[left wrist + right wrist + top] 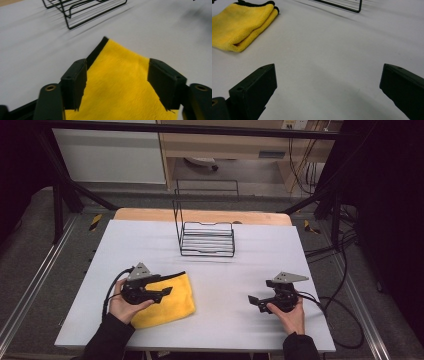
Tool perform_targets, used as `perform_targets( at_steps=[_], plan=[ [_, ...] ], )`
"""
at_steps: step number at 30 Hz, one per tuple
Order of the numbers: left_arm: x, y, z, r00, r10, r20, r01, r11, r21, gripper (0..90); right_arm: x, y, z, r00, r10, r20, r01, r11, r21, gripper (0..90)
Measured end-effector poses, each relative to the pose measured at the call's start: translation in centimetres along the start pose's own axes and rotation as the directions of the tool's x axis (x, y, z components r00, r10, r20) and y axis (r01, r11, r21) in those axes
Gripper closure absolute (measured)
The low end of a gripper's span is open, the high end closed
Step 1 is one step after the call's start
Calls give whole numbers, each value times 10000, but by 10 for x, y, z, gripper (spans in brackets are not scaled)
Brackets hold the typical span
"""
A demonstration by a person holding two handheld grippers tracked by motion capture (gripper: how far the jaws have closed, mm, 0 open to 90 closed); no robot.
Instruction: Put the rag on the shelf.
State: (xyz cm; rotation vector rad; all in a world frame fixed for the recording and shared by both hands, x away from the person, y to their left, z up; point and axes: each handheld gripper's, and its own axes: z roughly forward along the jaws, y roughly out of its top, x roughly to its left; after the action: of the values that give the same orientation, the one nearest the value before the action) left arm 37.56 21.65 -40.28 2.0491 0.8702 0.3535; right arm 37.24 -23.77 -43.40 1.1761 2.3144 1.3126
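Your left hand-held gripper [167,291] sits over the folded yellow microfibre cloth [170,307] at the near-left of the bench [225,320], jaws apart with the cloth lying between them but not pinched; in the left gripper view the pads stand clear on either side of the cloth's [117,85] black-trimmed corner, which points away toward the far side. Your right hand-held gripper [253,301] rests low at the near-right, jaws wide apart on nothing, aimed left across bare bench toward the cloth [239,25].

The relation that matters: the cloth lies directly under and ahead of your left hand-held gripper and well apart from your right, so the left is plainly the nearer. The cloth's folded edge faces right, toward your right hand-held gripper, and its long side runs roughly near-to-far with a slight tilt.

The 1 container in the scene, a black wire rack [207,239], stands at the far centre of the bench, well beyond both hands; its tray holds nothing. It shows at the far edge of both gripper views [82,10] [342,6]. If the cloth is headed there, it would travel far and to the right from where it lies.
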Motion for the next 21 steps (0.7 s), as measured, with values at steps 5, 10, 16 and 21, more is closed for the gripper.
perform_targets(
  at_steps=[5, 10, 16, 21],
  plan=[
    [20, -19, -17, 9993, -158, -325, 158, 9999, -13, 202, 12, 5, 8, 9999, -118, 16, 118, 9999, 75, 17],
    [30, -39, -25, 9972, -175, -733, 180, 9998, 55, 125, 26, 11, 17, 9998, -201, 24, 201, 9998, -20, 29],
    [36, -48, -29, 9971, -309, -692, 311, 9995, 31, 85, 53, 22, 35, 9995, -310, 66, 310, 9995, -25, 36],
    [38, -50, -30, 9979, -226, -614, 226, 9997, 4, 62, 78, 30, 55, 9988, -498, 17, 498, 9984, 250, 36]
  ],
)
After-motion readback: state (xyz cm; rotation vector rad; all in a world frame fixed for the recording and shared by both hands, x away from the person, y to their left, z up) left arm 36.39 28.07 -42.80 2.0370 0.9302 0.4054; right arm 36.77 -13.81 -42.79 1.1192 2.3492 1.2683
